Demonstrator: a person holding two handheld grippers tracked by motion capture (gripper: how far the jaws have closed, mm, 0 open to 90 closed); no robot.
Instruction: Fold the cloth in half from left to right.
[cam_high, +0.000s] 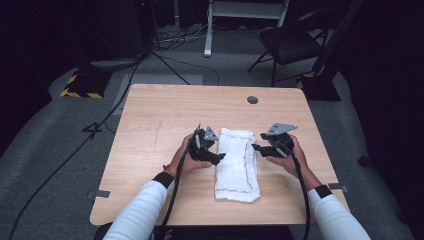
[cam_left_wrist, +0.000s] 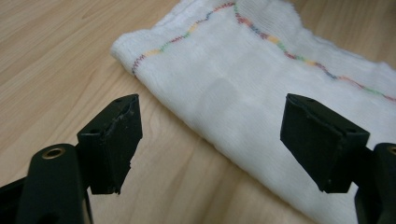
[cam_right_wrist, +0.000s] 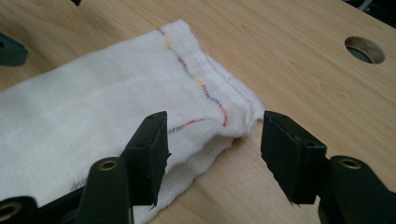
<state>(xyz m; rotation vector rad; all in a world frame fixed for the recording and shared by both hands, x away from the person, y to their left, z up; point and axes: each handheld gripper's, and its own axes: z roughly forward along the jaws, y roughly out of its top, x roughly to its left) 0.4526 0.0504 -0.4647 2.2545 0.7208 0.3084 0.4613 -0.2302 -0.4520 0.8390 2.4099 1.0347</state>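
A white cloth (cam_high: 236, 164) with a multicoloured stitched border lies folded into a long strip in the middle of the wooden table (cam_high: 160, 115). My left gripper (cam_high: 218, 156) hangs at the cloth's left edge, jaws open, with nothing between them. In the left gripper view the cloth (cam_left_wrist: 261, 93) lies just beyond the open jaws of that gripper (cam_left_wrist: 210, 140). My right gripper (cam_high: 256, 148) is at the cloth's right edge, open and empty. In the right gripper view the cloth's folded corner (cam_right_wrist: 140, 93) lies under and ahead of the gripper (cam_right_wrist: 212, 156).
A round cable hole (cam_high: 252, 99) is set in the table near its far edge. Beyond the table stand a black chair (cam_high: 292, 42), a white frame (cam_high: 210, 25) and cables on the grey floor. Bare wood surrounds the cloth on all sides.
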